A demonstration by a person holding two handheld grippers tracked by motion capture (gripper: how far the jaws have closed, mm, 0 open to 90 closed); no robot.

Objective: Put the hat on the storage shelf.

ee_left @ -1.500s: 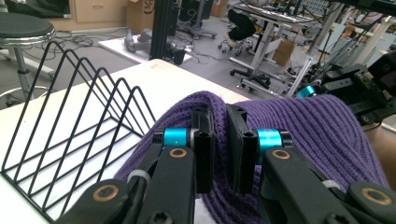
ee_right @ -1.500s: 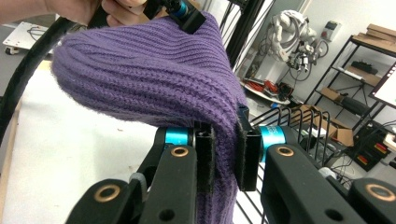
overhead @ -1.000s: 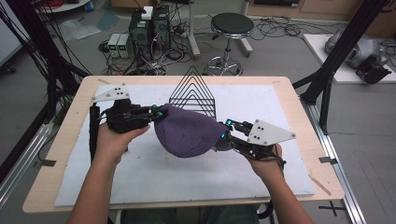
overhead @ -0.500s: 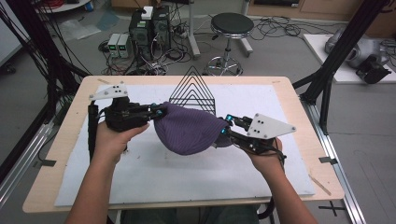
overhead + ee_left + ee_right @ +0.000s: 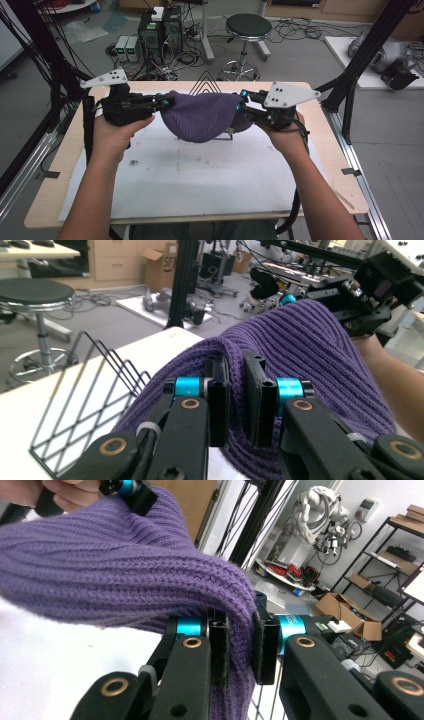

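- The purple hat (image 5: 202, 117) hangs in the air above the white table (image 5: 200, 175), stretched between our two grippers.
- Our left gripper (image 5: 162, 102) is squeezed tight on one edge of the hat.
- Our right gripper (image 5: 241, 103) is squeezed tight on the other edge.
- A black wire rack (image 5: 85, 390) stands just behind the hat.

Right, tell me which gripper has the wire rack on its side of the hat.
The right gripper: the wire rack shows below the purple knit hat toward it.
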